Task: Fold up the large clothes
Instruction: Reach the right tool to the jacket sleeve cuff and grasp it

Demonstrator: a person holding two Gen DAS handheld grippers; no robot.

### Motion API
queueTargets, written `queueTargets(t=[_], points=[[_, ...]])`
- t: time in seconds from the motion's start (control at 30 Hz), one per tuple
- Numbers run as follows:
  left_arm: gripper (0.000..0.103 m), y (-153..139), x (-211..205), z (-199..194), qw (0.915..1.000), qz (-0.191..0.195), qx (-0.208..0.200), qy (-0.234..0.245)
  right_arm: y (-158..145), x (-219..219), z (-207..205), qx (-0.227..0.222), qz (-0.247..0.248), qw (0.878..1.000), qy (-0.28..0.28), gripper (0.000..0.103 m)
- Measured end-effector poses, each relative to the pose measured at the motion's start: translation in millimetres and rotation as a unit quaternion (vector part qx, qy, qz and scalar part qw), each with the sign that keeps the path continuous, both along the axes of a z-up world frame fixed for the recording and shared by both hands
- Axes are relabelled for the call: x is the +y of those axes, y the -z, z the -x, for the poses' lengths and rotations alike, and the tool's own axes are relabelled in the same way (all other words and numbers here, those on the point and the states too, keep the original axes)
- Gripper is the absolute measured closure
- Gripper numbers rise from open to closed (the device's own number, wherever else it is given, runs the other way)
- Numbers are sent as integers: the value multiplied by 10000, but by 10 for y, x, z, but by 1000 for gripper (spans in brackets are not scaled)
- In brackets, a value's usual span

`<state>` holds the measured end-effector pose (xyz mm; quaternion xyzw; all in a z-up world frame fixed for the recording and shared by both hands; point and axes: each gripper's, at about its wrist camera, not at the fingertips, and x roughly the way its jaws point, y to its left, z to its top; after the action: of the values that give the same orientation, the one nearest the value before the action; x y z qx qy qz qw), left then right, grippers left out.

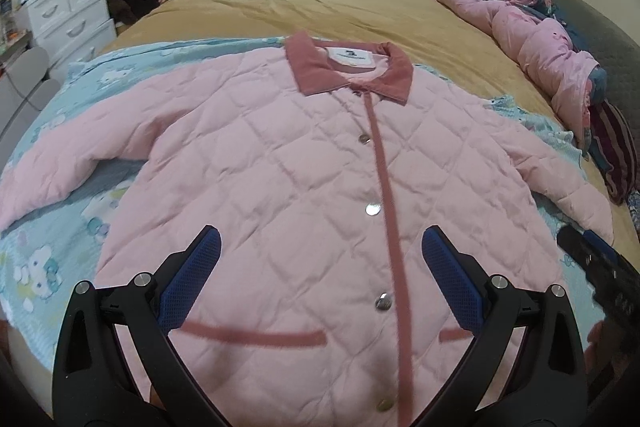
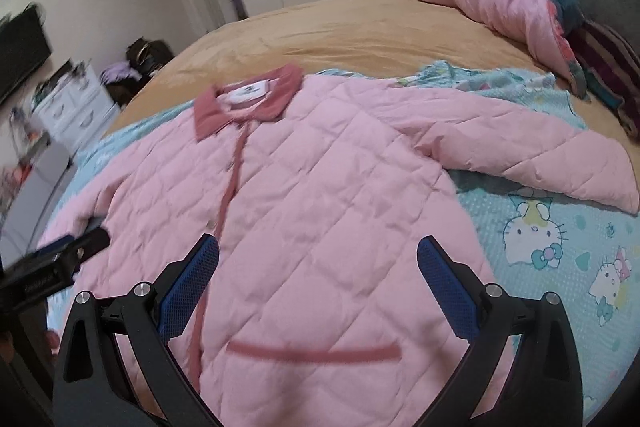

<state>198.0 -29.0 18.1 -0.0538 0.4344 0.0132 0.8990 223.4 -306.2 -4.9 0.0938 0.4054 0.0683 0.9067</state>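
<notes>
Your jacket [image 1: 280, 163] lies flat, buttoned, unfolded. Both tongs, left [image 1: 321, 281] and right [image 2: 318, 287], gape wide, empty. Next, probably grab a sleeve [image 2: 520, 151].

The jacket [image 1: 280, 163] is pale pink with diamond quilting, its collar [image 1: 348, 73] and front strip dusty rose. The blanket [image 2: 560, 239] under it is light blue with cartoon cats. The bed [image 1: 320, 3] is tan.
</notes>
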Motion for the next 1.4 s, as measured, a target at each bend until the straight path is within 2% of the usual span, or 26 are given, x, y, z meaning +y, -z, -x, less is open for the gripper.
queueTargets(t=[0.1,0.33,0.57,0.83,0.97,1.1,1.23,1.3,1.37,1.4], points=[[9,38,-104,-166,9999,-130,69,86,77,-253,-192,129,-242,9993,273,4],[9,128,-268,-465,9996,-39,182,234,298,-879,-484,461,-567,9917,1055,4],[9,213,-437,-680,9990,-73,280,354,511,-1499,-552,597,-914,9761,1877,4],[9,326,-682,-894,9976,-156,414,533,808,-2300,-532,630,-1491,9430,2908,4],[9,375,-782,-983,9972,-168,479,558,1016,-2711,-549,687,-1775,9206,3411,4],[9,393,-837,-1017,9974,-244,447,512,1162,-3072,-545,532,-2110,8984,3815,4],[9,374,-843,-1022,9976,-248,441,469,1167,-3347,-553,308,-2412,8798,4084,4],[9,336,-834,-1020,9979,-251,418,424,1207,-3521,-527,173,-2690,8635,4263,4],[9,274,-822,-1010,9983,-247,370,380,1238,-3650,-543,126,-2861,8522,4380,8],[9,248,-818,-1010,9984,-250,350,363,1248,-3708,-532,92,-2917,8468,4447,16]])
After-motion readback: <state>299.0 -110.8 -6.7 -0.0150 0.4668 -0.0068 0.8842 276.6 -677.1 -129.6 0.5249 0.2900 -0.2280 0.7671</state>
